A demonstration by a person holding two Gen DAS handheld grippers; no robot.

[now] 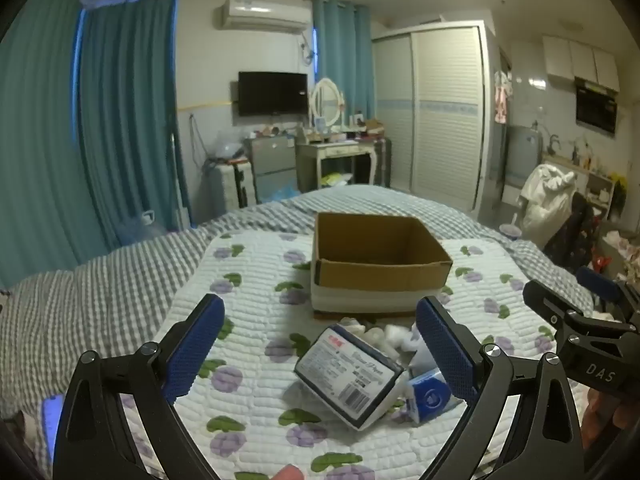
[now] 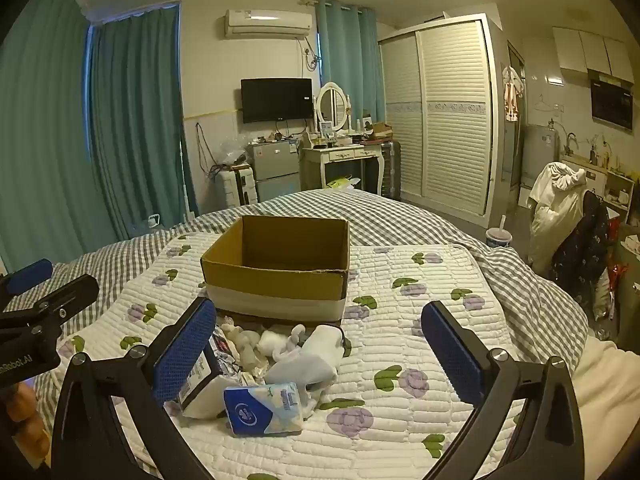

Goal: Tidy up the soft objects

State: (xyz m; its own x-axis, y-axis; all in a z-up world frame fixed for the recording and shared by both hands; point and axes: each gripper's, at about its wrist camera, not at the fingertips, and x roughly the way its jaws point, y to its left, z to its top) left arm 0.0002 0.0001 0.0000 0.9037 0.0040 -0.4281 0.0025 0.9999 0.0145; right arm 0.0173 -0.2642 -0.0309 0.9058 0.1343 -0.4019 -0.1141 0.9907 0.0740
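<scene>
Cardboard box (image 2: 276,276): matt brown, on a quilted cloth bedspread (image 2: 420,320). Before the box, tissue packs (image 2: 264,410) in glossy plastic film. Tongs' pads (image 2: 184,354): textured blue.

Your left hand-held gripper (image 1: 320,344) hangs wide open over the quilt (image 1: 248,280) — a tissue pack (image 1: 348,376) lies between its fingers, untouched, with the empty box (image 1: 380,264) just beyond.
</scene>
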